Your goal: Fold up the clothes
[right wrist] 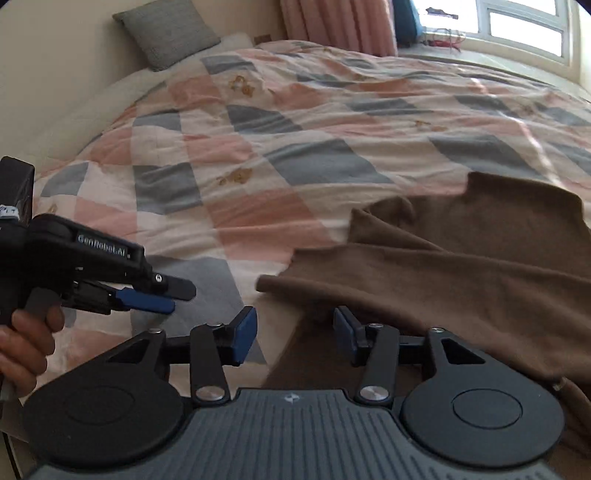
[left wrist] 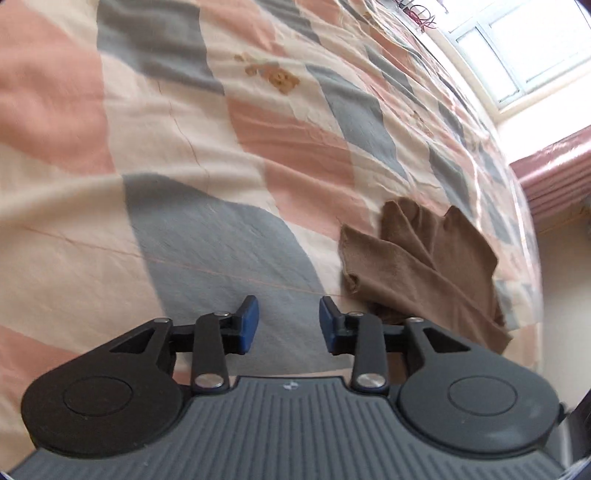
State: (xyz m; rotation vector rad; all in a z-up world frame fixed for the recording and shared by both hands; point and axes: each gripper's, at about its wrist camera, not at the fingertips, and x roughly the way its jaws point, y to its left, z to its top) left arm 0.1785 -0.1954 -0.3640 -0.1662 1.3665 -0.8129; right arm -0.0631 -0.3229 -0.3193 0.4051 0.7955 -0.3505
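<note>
A brown knit garment [right wrist: 461, 258] lies crumpled on the bed near its front edge, with one sleeve stretched leftward. In the left wrist view the same garment [left wrist: 417, 266] shows to the right of the fingers. My right gripper [right wrist: 295, 334] hovers open just above the sleeve's lower edge, nothing between its blue pads. My left gripper [left wrist: 289, 325] is open over a grey patch of quilt, left of the garment. In the right wrist view the left gripper [right wrist: 147, 295] appears at the left, held by a hand [right wrist: 26, 339].
The bed is covered by a checked quilt [right wrist: 295, 147] in pink, grey and cream. A grey pillow [right wrist: 166, 31] leans at the headboard. Pink curtains [right wrist: 340, 26] and a bright window [right wrist: 524, 22] stand behind the bed. The bed's right edge [left wrist: 532, 258] drops to a pale floor.
</note>
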